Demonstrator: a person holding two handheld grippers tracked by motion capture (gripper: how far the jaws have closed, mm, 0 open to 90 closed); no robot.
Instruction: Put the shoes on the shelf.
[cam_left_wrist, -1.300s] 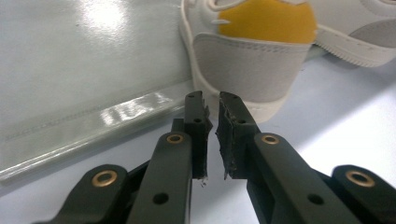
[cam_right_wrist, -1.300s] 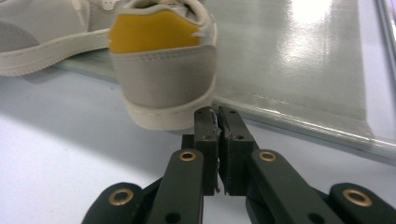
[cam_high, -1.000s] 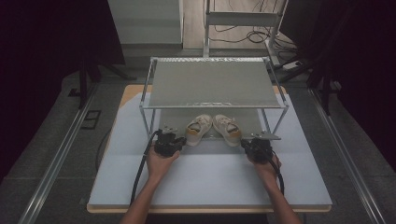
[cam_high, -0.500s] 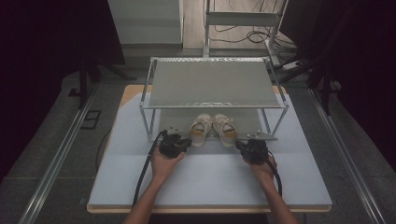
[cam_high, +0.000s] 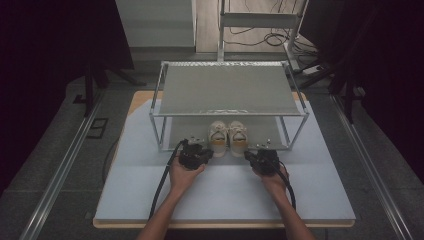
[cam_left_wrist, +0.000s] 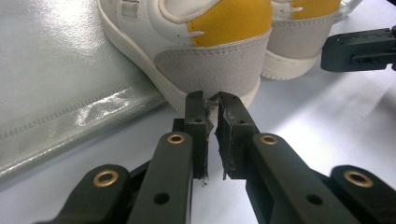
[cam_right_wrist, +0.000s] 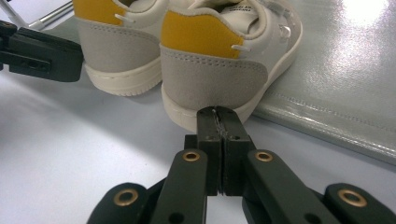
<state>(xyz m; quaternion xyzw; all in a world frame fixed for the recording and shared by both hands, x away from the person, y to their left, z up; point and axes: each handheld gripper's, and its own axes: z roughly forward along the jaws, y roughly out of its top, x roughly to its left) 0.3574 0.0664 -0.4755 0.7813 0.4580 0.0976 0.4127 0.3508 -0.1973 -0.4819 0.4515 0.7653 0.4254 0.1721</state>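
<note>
At the heel of the left shoe (cam_left_wrist: 212, 60), the left gripper (cam_left_wrist: 211, 100) has its jaws drawn nearly together, with only a thin slit between the pads; nothing is held. The tips sit just short of the grey suede heel panel, at sole level; contact cannot be confirmed. The right gripper (cam_right_wrist: 218, 113) has its jaws pressed fully together, pad against pad, holding nothing. Its tips sit just before the cream sole of the right shoe (cam_right_wrist: 219, 65), at the heel; contact cannot be confirmed here either.

Both shoes are white with a yellow heel tab above the grey panel. They stand side by side, heels toward the person, toes pointing under the rack (cam_high: 227, 87). The forward part of each shoe rests on a silver mat (cam_left_wrist: 60, 84) beneath the rack; the heels project onto the pale blue table surface (cam_high: 225, 192).

In the high view, the left hand (cam_high: 182, 175) holds its gripper just outside the left shoe, and the right hand (cam_high: 274, 175) holds its gripper just outside the right shoe. Both grippers sit in front of the rack's lower front edge. A black cable (cam_high: 162, 182) trails back from the left gripper toward the near table edge.
</note>
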